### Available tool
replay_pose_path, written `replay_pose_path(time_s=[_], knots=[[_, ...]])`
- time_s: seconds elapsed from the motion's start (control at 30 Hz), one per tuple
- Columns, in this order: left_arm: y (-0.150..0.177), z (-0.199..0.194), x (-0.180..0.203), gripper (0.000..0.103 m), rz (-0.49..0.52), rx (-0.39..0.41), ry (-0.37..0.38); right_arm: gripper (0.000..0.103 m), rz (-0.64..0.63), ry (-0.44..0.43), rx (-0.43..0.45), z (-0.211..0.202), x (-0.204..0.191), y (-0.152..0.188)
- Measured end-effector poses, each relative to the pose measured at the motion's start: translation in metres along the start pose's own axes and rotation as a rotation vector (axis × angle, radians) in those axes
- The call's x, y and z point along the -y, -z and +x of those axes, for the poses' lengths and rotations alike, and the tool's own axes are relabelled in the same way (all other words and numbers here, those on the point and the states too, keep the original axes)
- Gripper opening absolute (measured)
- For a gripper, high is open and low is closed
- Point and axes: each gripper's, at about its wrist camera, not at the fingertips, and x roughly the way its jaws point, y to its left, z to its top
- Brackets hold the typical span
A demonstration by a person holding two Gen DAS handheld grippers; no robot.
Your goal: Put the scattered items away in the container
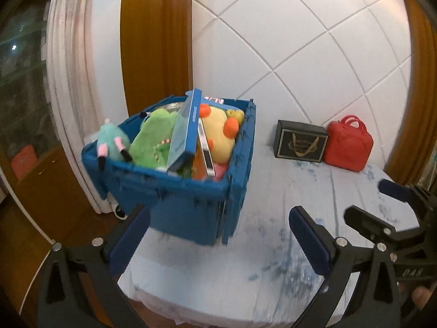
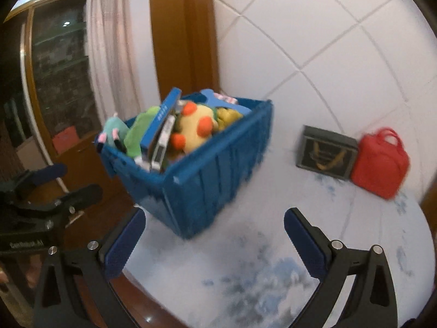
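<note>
A blue plastic crate (image 1: 191, 207) (image 2: 218, 169) stands on the table's left part, packed full. In it are a teal plush (image 1: 113, 142) hanging over the rim, a green plush (image 1: 153, 136), an upright blue box (image 1: 185, 128), a yellow plush with orange spots (image 1: 218, 134) and flat boxes. My left gripper (image 1: 218, 235) is open and empty, low in front of the crate. My right gripper (image 2: 214, 235) is open and empty, also in front of the crate. Each gripper shows in the other's view, the right one (image 1: 382, 202) and the left one (image 2: 68, 177).
A black box with a gold emblem (image 1: 300, 142) (image 2: 327, 153) and a red handled bag (image 1: 348, 145) (image 2: 379, 161) stand at the back right against the white tiled wall. The table (image 1: 273, 259) has a pale blue-stained cloth. A curtain (image 1: 71, 82) and wooden frame stand at left.
</note>
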Motion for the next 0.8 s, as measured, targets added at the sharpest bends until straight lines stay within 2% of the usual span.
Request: replay_pose_path(time_s=[0.07, 0.17, 0.33, 0.6, 0.8], knots=[[0.013, -0.017, 0.002, 0.103, 0.004, 0.007, 0.012, 0.103, 0.04, 0.053, 0.006, -0.022, -0.001, 0.024], [0.033, -0.031, 0.001, 0.103, 0.019, 0.002, 0.033, 0.103, 0.1, 0.081, 0.018, -0.049, -0.004, 0.053], [0.058, -0.057, -0.001, 0.103, 0.059, -0.016, 0.066, 0.103, 0.12, 0.198, -0.003, -0.077, -0.02, 0.083], [0.076, -0.083, 0.003, 0.103, 0.125, -0.021, 0.132, 0.103, 0.164, 0.293, 0.028, -0.124, -0.043, 0.106], [0.078, -0.094, -0.002, 0.103, 0.136, 0.001, 0.155, 0.103, 0.187, 0.335, 0.046, -0.139, -0.047, 0.11]])
